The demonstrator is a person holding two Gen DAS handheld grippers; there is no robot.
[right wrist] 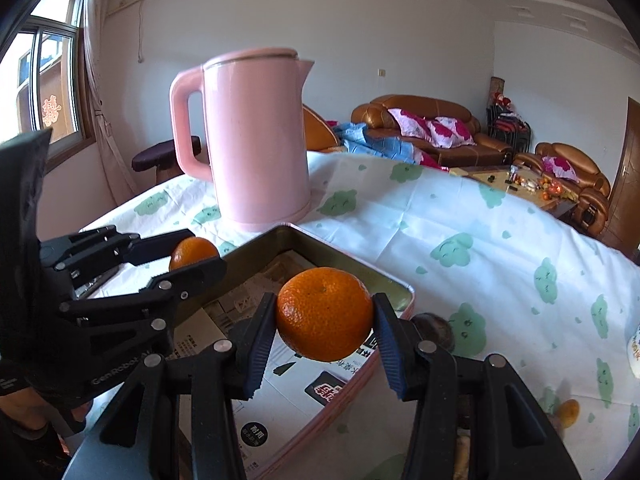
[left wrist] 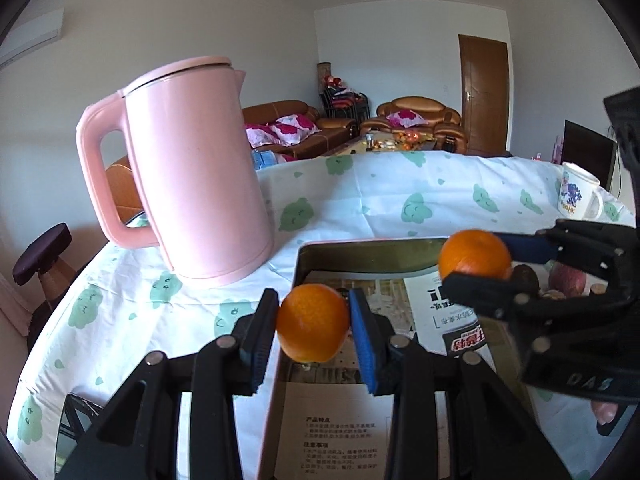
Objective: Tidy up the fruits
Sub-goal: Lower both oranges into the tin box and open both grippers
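Note:
My left gripper (left wrist: 313,322) is shut on an orange mandarin (left wrist: 312,322) and holds it above the left edge of a pink-rimmed metal tin (left wrist: 360,246) lined with printed paper. My right gripper (right wrist: 325,314) is shut on a second mandarin (right wrist: 325,314) above the same tin (right wrist: 320,248). In the left wrist view the right gripper (left wrist: 476,268) and its mandarin (left wrist: 474,254) are at the right. In the right wrist view the left gripper (right wrist: 192,258) and its mandarin (right wrist: 194,252) are at the left.
A pink kettle (left wrist: 188,168) stands behind the tin on the white cloth with green clouds (right wrist: 460,220). A printed mug (left wrist: 578,196) is far right. An apple (left wrist: 566,278) and a dark fruit (left wrist: 526,278) lie right of the tin. Another small orange fruit (right wrist: 568,412) lies on the cloth.

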